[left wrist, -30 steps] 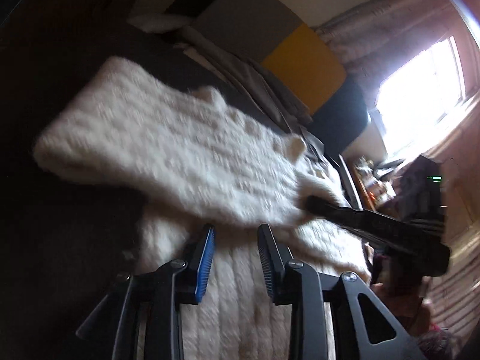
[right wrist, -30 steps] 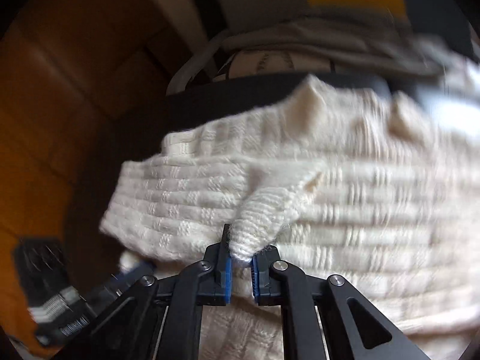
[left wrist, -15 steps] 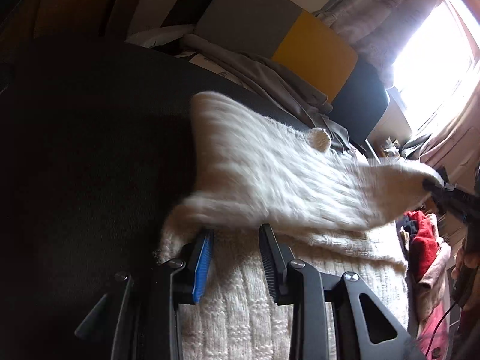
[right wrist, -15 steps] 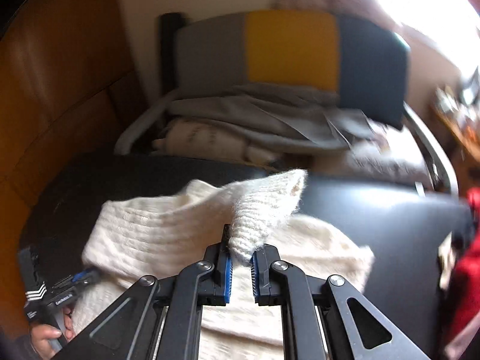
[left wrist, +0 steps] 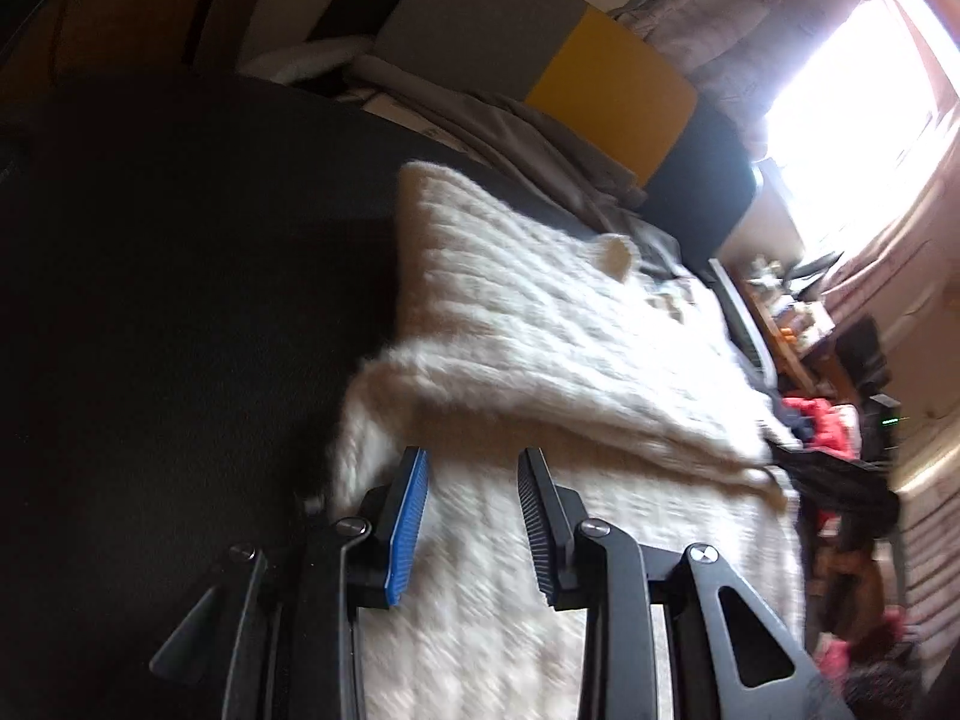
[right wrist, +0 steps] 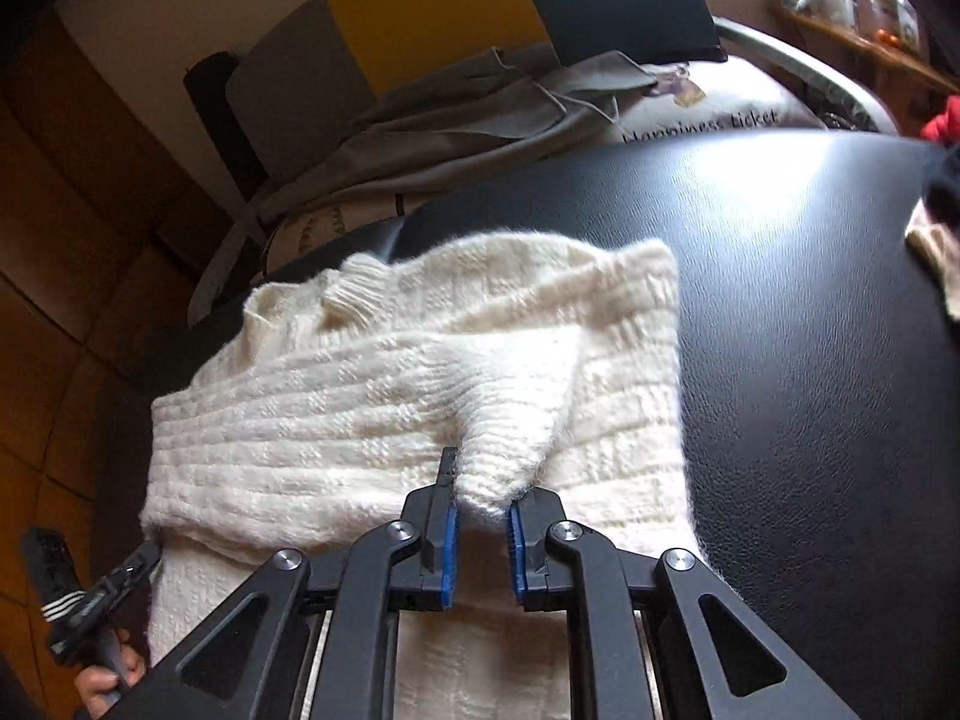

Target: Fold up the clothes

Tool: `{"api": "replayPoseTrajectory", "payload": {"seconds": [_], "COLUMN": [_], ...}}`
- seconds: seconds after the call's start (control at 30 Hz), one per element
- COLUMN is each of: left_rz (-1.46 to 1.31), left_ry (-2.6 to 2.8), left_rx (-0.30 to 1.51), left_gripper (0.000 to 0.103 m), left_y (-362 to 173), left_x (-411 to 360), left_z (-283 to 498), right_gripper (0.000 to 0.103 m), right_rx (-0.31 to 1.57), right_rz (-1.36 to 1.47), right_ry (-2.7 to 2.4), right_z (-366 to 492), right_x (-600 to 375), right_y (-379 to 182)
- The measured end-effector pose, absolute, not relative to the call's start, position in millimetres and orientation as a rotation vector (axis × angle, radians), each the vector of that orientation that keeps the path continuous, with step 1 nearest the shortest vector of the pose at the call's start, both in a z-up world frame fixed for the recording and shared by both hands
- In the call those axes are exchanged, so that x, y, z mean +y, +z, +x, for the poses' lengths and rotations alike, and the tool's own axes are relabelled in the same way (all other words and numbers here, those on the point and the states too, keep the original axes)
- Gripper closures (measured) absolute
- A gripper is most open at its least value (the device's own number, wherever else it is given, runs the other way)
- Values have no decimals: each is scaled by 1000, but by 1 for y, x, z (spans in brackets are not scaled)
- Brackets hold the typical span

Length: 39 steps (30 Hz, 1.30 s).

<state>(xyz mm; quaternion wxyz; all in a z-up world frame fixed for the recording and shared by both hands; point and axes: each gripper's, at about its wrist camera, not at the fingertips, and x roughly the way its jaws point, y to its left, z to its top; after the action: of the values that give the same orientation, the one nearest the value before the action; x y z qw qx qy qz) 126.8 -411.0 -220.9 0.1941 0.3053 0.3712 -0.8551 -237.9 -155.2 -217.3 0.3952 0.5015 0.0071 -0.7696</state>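
Note:
A cream knitted sweater (right wrist: 372,408) lies on a black padded table (right wrist: 810,312), with its upper part folded over the lower part. It also shows in the left wrist view (left wrist: 540,348). My right gripper (right wrist: 480,516) is shut on a bunched corner of the sweater (right wrist: 498,456), low over the folded layer. My left gripper (left wrist: 471,480) is open and empty, hovering just above the sweater's lower part near its left edge. It also shows in the right wrist view (right wrist: 120,582) at the lower left, and the right gripper shows in the left wrist view (left wrist: 828,474).
A grey, yellow and dark chair back (right wrist: 432,18) stands behind the table with grey clothes (right wrist: 468,120) and a printed white cushion (right wrist: 708,108) piled on it. Red clothes (left wrist: 816,414) lie at the right. A bright window (left wrist: 852,96) is at the far right.
My right gripper has carried the sweater's corner across and down, laying the upper part flat over the lower part. My left gripper has stayed open over the sweater's near end.

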Motion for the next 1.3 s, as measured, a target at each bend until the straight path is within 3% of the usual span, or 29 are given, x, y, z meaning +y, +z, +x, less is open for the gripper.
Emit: {"api": "replayPoseTrajectory", "payload": {"seconds": [0.13,0.17,0.33,0.43,0.47,0.7,0.9,1.3], "left_rz": [791,781,825,843,844,1008,901,942], "left_ry": [-2480,-2496,-2477,-2451,-2438,-2321,-2387,-2317], "left_rx": [863,815,631,597,591,630,772,595], "left_gripper": [70,68,66,66,66,65,63,62], "left_y": [-186,-178,-164,-164,-166,-216,-231,-225], "left_x": [-401,-400,-409,-417,-422,-444,-447,-436], "left_z": [118,113,70,45,38,9,35,15], "right_gripper": [83,78,73,53,52,51,46,37], "right_rx": [22,66,244,291,310,511,438,450], "right_rz": [1260,1241,1070,978,963,1006,902,868], "right_ry": [-1965,-1995,-2127,-2102,-2070,-2042,-2045,-2077], "right_z": [-239,-236,-218,-208,-205,-201,-200,-200], "right_x": [-150,-148,-151,-167,-177,-219,-184,-193], "right_y": [-217,-213,-180,-166,-167,-214,-228,-230]}}
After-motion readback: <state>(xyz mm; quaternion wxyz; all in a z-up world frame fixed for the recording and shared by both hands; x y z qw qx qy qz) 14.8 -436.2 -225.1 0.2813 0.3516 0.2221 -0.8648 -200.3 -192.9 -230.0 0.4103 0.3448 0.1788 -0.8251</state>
